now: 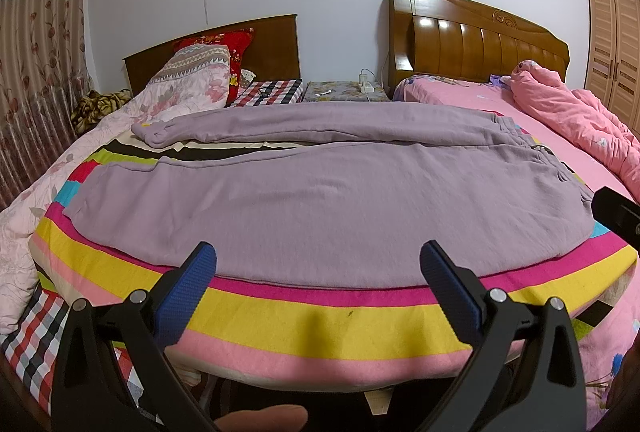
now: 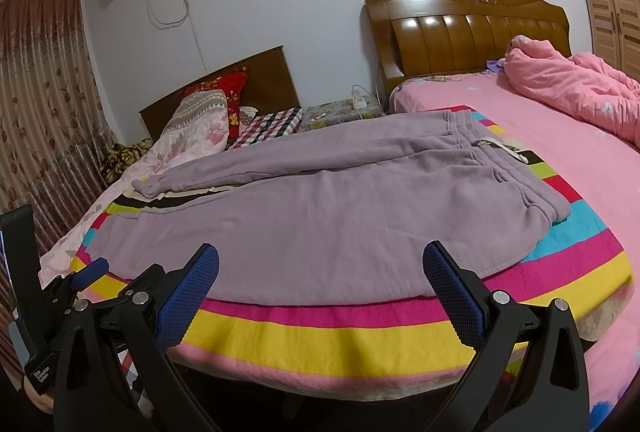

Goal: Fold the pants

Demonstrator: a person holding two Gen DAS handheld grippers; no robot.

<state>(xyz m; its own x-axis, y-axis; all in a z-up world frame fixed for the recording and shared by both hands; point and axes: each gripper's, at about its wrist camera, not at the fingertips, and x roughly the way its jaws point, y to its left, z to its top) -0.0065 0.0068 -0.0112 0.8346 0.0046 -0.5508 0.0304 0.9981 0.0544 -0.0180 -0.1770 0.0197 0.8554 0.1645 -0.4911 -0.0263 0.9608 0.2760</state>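
A pair of mauve pants (image 1: 304,208) lay spread flat on a striped blanket (image 1: 320,316) that covered the near edge of the bed, the waistband (image 2: 516,172) toward the blanket's right edge and the leg cuffs toward its left edge. The two legs were parted: the near leg ran along the blanket's front edge, while the far leg (image 1: 320,124) angled toward the back, leaving a wedge of black and cream stripes bare between them at the left. The left gripper (image 1: 318,260) hovered at the blanket's front edge with its blue-padded fingers (image 1: 188,296) spread wide and nothing between them, above the near leg's hem line. The right gripper (image 2: 320,260) was held likewise, jaws wide apart and empty, just short of the pants at the front edge; in its view the left gripper appeared at the far left, near the cuff end. A pink quilt (image 2: 576,92) was bunched at the back right corner of the bed, below a wooden headboard (image 2: 468,28).
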